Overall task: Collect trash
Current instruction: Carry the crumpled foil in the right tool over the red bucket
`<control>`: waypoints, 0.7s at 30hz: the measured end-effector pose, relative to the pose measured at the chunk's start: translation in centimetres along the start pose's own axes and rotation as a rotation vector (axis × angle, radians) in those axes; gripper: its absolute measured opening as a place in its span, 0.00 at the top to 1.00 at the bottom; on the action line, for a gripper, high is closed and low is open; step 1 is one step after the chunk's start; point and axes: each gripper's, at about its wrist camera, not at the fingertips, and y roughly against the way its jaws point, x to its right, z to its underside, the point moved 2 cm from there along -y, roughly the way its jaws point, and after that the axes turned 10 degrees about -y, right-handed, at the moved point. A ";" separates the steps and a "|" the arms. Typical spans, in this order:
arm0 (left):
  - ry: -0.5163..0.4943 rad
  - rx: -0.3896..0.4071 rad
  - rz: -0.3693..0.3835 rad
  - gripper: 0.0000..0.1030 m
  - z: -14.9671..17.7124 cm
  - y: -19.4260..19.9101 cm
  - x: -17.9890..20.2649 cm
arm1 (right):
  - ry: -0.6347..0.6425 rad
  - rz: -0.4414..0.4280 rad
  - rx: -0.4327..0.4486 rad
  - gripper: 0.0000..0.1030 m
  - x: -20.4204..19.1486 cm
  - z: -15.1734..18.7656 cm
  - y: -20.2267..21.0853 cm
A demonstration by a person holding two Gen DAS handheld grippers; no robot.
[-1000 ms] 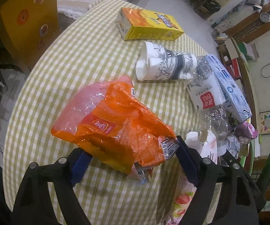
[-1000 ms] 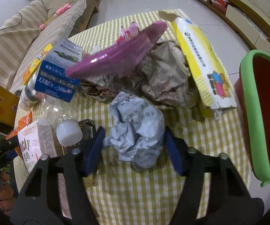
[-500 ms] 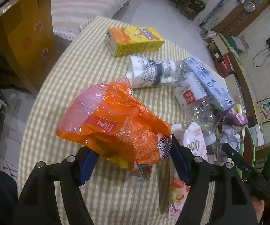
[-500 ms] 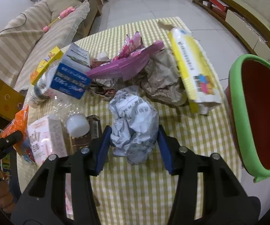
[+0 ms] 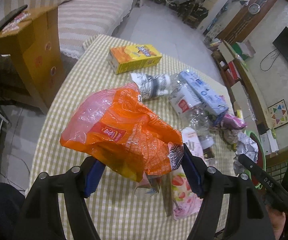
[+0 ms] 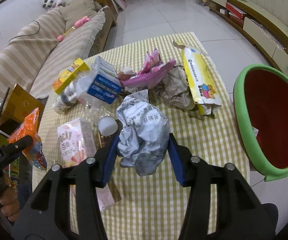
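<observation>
A table (image 6: 203,146) in a green-checked cloth is filling both views, and a green-rimmed red bin (image 6: 241,108) is standing just off its right edge in the right wrist view. Litter is lying across the cloth: a long yellow bag (image 6: 200,80), a brown paper wad (image 6: 173,92) touching it, a purple tray (image 6: 149,77), a blue carton (image 6: 104,80), a yellow box (image 5: 134,58), a clear bottle (image 5: 198,118) and a pink snack box (image 6: 76,140). The left gripper (image 5: 142,172) is holding an orange bag (image 5: 122,132), its jaws fairly wide and its blue pads pressing the bag's crumpled lower end, the bag hanging clear above the cloth. The right gripper (image 6: 142,156) is clamping a crumpled paper ball (image 6: 144,132), jaws about half open with both pads against its sides, the ball lifted over the near middle of the table, left of the bin.
</observation>
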 end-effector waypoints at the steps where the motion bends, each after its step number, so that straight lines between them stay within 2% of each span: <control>1: -0.006 0.011 0.005 0.34 0.0 0.5 0.2 | 0.001 -0.003 0.006 0.54 0.0 0.0 0.4; 12: -0.080 0.062 0.065 0.34 -0.7 3.1 3.5 | -0.018 -0.029 0.070 0.54 0.9 0.0 3.6; 21: -0.190 0.069 0.129 0.34 -1.6 3.4 9.2 | -0.079 -0.014 0.121 0.54 4.5 -1.1 5.9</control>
